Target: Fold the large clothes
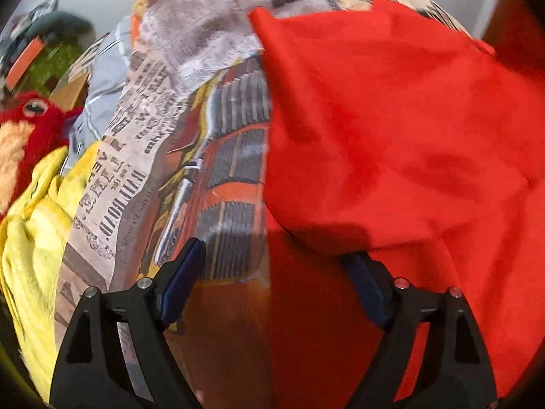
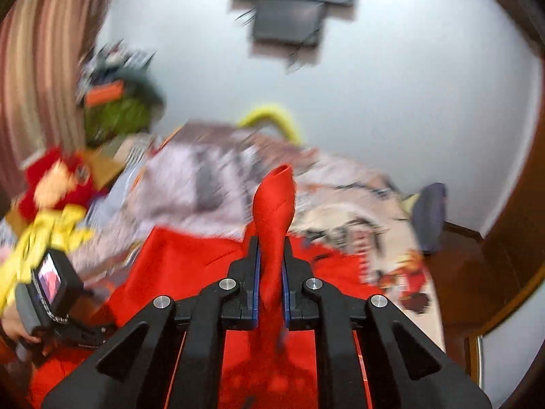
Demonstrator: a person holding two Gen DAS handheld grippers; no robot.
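The right hand-held gripper (image 2: pixel 271 252) clamps a bunched edge of the red garment (image 1: pixel 391 119). The left hand-held gripper (image 1: pixel 276 255), jaws apart, holds nothing. Folding looks barely begun.

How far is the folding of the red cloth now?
Done: nothing looks folded; the red cloth lies rumpled on the printed bedcover. In hand: the right tool pinches a bunched part of it; the left tool is open. Left: all folds.

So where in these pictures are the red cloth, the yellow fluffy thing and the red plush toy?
red cloth (image 1: pixel 391 119): left wrist view, on its broad middle.
yellow fluffy thing (image 1: pixel 30 238): left wrist view, on its furry surface at the left edge.
red plush toy (image 1: pixel 30 112): left wrist view, on its head near the eye.
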